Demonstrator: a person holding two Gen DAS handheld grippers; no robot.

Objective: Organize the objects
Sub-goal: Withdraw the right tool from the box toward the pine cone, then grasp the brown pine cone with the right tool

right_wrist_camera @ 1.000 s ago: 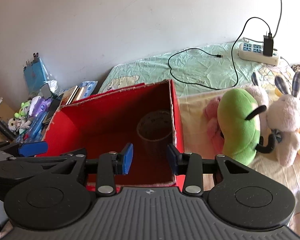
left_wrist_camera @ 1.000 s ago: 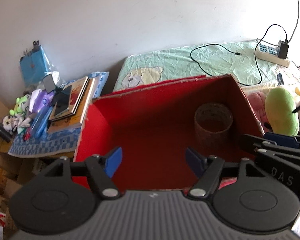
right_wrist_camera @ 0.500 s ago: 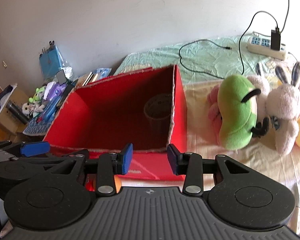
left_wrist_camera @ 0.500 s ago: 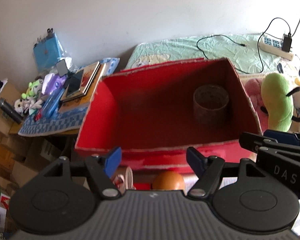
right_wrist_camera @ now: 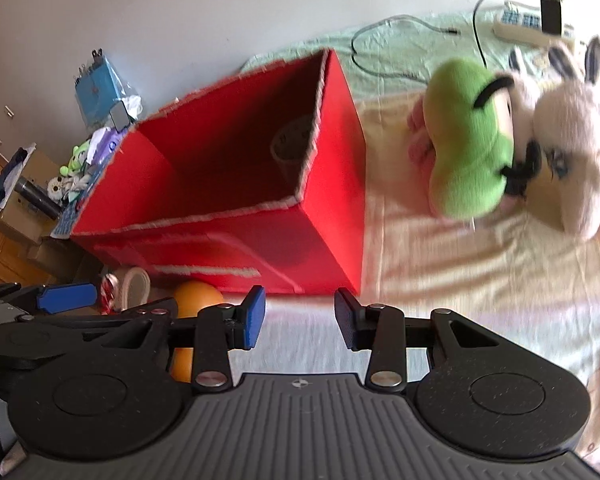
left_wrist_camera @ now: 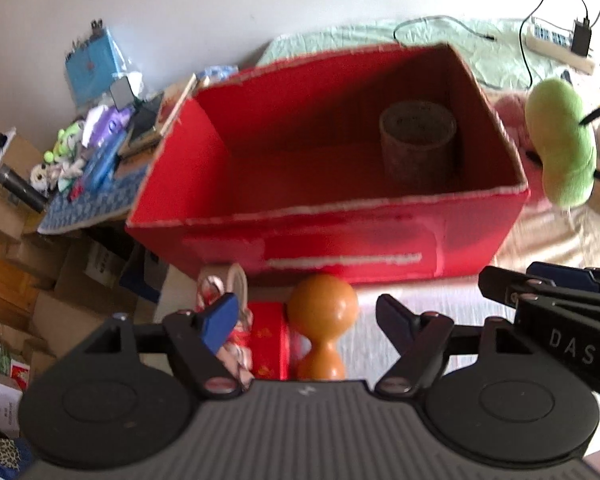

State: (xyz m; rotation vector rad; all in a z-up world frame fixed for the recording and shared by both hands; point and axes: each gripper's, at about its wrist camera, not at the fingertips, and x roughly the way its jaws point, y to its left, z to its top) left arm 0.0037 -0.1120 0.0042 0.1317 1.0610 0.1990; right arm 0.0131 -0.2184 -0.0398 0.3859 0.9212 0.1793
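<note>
A big open red box point(left_wrist_camera: 340, 236) point(right_wrist_camera: 328, 200) sits on the bed, with a brown cylinder point(left_wrist_camera: 418, 142) point(right_wrist_camera: 290, 148) standing in its right rear corner. In front of the box lie an orange wooden peg-shaped toy point(left_wrist_camera: 322, 320) point(right_wrist_camera: 192, 300), a red tin point(left_wrist_camera: 268, 340) and a roll of tape point(left_wrist_camera: 236, 280). My left gripper point(left_wrist_camera: 304, 320) is open, hovering above the orange toy with nothing held. Beside it to the right, my right gripper point(right_wrist_camera: 299, 316) is open over bare bedsheet. A green plush point(left_wrist_camera: 562, 140) point(right_wrist_camera: 466, 140) and a white rabbit plush point(right_wrist_camera: 568, 152) lie right of the box.
A power strip with charger and cable point(left_wrist_camera: 556, 40) point(right_wrist_camera: 540, 20) lies at the back of the bed. Left of the box, a low stand holds books, small toys and a blue bag point(left_wrist_camera: 96, 68). Cardboard boxes point(left_wrist_camera: 72, 280) are stacked on the floor.
Both grippers have pulled back and up from the box; its front wall and the orange toy, red tin and tape in front now show. The jaws stay open.
</note>
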